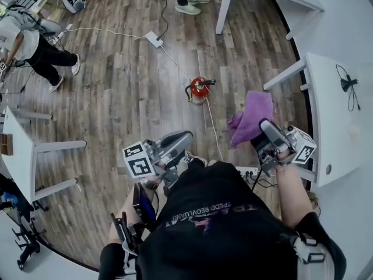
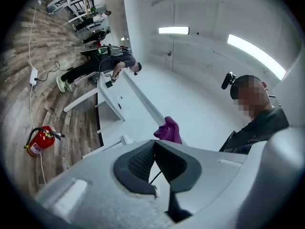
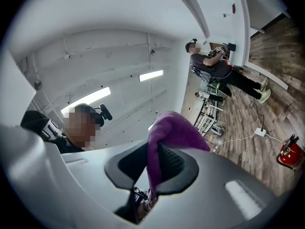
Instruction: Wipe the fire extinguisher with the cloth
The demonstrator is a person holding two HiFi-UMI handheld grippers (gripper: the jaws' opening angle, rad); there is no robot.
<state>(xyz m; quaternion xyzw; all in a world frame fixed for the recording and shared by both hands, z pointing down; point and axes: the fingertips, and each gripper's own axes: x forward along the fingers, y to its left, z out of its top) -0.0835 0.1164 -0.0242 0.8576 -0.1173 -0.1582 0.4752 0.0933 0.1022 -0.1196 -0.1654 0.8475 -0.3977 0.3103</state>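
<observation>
The wooden floor [image 1: 116, 86] carries the red fire extinguisher [image 1: 200, 90], which stands upright, well apart from both grippers. The right gripper [image 1: 267, 128] pinches the purple cloth [image 1: 252, 117] between its jaws. The left gripper [image 1: 185, 139] has its jaws pressed together, holding nothing.

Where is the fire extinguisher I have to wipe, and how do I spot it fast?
Look at the wood-plank floor in the head view, in the open stretch left of the white desk. The fire extinguisher sits there beside a thin white cable. It is the only red thing on the floor, with a black handle and hose on top.
</observation>
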